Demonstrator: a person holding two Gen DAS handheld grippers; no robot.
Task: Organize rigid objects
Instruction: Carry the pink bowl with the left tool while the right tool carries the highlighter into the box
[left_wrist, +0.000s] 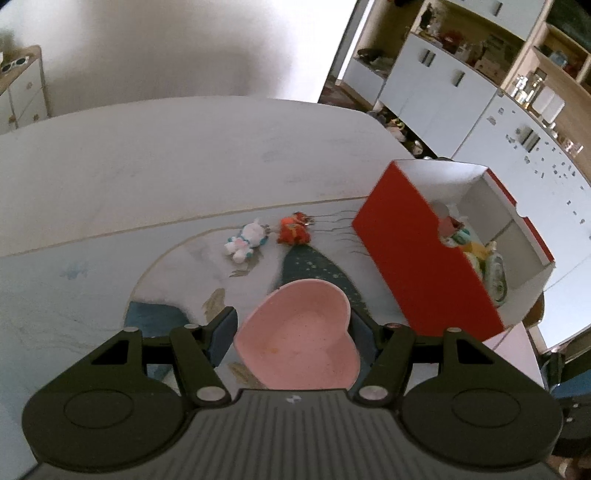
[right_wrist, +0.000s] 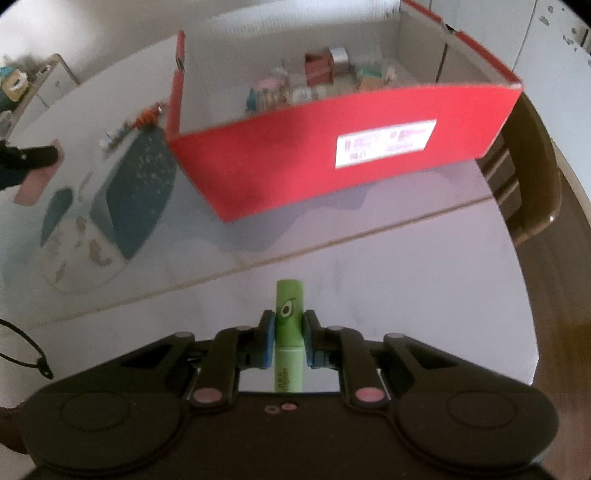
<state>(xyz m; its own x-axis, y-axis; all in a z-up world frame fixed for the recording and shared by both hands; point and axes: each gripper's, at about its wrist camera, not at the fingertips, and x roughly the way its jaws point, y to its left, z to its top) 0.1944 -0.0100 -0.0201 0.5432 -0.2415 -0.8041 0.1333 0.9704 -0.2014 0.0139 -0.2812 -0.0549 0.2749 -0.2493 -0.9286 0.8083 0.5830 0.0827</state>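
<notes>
My left gripper (left_wrist: 293, 328) is closed on a pink heart-shaped bowl (left_wrist: 299, 339), one finger at each side of it, just above the patterned mat (left_wrist: 184, 258). My right gripper (right_wrist: 289, 334) is shut on a green tube (right_wrist: 289, 325) with an avocado face, held above the white table (right_wrist: 406, 280). A red cardboard box (right_wrist: 332, 158) with a white inside stands ahead of it and holds several small items; it also shows in the left wrist view (left_wrist: 424, 266), to the right of the bowl.
A small white plush toy (left_wrist: 245, 240) and a red toy figure (left_wrist: 293, 230) lie on the mat beyond the bowl. A wooden chair (right_wrist: 528, 184) stands right of the box. White cabinets and shelves (left_wrist: 480, 92) fill the far right.
</notes>
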